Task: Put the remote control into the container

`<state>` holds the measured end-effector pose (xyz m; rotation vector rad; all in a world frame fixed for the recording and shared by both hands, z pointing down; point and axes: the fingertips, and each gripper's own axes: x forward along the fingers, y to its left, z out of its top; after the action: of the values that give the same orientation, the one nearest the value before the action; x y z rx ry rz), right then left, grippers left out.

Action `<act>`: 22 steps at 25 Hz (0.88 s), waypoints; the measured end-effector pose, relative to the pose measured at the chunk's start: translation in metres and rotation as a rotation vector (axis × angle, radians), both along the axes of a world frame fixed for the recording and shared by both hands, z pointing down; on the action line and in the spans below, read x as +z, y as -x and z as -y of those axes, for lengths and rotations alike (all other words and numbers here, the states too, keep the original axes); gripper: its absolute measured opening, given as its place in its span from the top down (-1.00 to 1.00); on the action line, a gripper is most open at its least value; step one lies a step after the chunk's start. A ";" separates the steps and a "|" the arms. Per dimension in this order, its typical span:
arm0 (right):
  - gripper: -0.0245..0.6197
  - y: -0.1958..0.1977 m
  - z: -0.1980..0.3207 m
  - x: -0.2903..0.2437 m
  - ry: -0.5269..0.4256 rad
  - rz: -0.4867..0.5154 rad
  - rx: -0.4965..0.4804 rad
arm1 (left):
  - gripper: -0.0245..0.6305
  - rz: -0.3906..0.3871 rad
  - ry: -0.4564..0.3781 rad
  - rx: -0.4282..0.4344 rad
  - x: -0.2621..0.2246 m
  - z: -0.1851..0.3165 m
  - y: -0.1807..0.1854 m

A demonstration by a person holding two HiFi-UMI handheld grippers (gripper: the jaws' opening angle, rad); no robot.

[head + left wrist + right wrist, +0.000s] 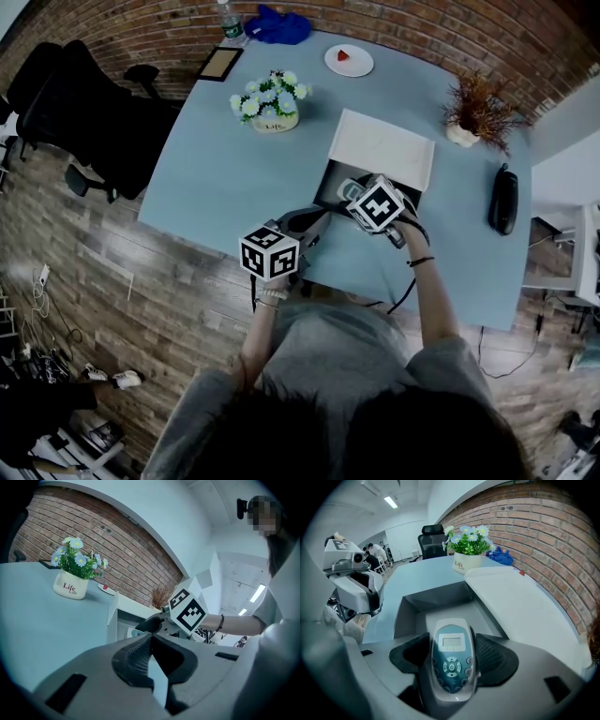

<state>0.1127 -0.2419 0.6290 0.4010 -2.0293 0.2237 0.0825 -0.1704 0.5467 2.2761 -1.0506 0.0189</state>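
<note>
Right tongs (452,657) grip silver remote control (451,641) — small screen, teal keypad — left tongs (150,640) closed.

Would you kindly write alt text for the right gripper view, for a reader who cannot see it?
The right gripper is shut on a grey remote control with a small screen and blue keypad, facing an open grey container. Behind it, a pot of flowers stands on the pale blue table, with a brick wall at right.

On the tabletop (216,178), the flower pot (270,103) is behind-left of the container (328,186), the plate (349,61) behind it, the dried plant (476,112) to its right; the remote control (451,660), in the right tool (354,192), over its front
</note>
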 end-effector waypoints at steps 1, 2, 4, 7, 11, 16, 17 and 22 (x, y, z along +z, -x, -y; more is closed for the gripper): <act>0.03 0.000 0.000 -0.001 -0.001 0.006 0.003 | 0.92 0.000 -0.001 0.000 0.000 0.000 0.000; 0.03 -0.001 0.000 -0.002 -0.004 0.014 0.004 | 0.92 -0.001 -0.003 0.000 0.000 0.000 0.001; 0.03 -0.001 0.000 -0.008 -0.017 0.035 0.001 | 0.92 -0.001 -0.006 0.000 -0.001 0.000 0.001; 0.03 -0.003 -0.001 -0.016 -0.036 0.065 0.008 | 0.92 0.012 -0.016 -0.012 -0.003 0.002 0.002; 0.03 -0.007 -0.001 -0.028 -0.067 0.112 0.042 | 0.92 0.025 -0.038 -0.015 -0.008 0.004 0.000; 0.03 -0.012 -0.005 -0.039 -0.072 0.155 0.061 | 0.92 0.029 -0.052 0.008 -0.012 0.005 -0.011; 0.06 -0.014 -0.006 -0.041 -0.076 0.162 0.066 | 0.92 0.031 -0.055 0.013 -0.012 0.005 -0.012; 0.35 -0.018 -0.014 -0.054 -0.079 0.253 0.121 | 0.92 0.043 -0.072 0.027 -0.017 0.002 -0.018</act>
<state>0.1308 -0.2282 0.5747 0.5705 -2.2697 0.2810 0.1009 -0.1726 0.5297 2.3638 -1.0586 0.0418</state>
